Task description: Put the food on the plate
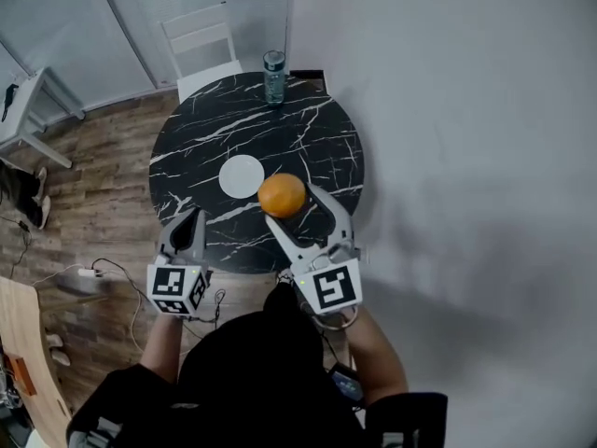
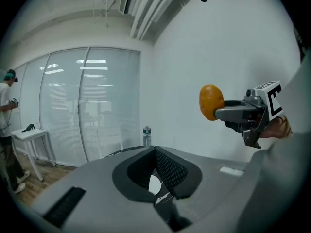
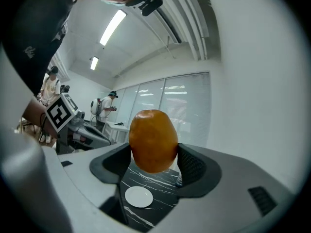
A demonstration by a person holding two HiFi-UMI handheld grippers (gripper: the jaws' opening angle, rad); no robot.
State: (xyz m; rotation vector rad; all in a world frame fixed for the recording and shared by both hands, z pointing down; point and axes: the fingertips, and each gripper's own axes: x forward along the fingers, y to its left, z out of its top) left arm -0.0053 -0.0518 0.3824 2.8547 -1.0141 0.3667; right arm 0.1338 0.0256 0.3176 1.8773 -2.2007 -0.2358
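Fruit first: the right gripper is clamping a round, orange-skinned fruit between its two dark jaws, squeezing it at the sides. The fruit's slightly longer axis is standing upright, and most of its body is rising above the pads. It is hanging in the air over the round black marble table, not resting on anything.

The small round white plate is lying flat on the table, below the fruit and a little to the left of the jaws' line, ahead of the tool. From the head view, the fruit is showing just beside the plate's right rim, so the coming move is probably calling for a short shift to the gripper's left and forward, then a descent.

The left gripper is idling farther back, over the table's near edge. Its jaws are drawn together at the tips and carrying nothing. Since the right gripper is both nearer and loaded, the placing is falling to it. A clear water bottle is standing well beyond the plate, out of the way.
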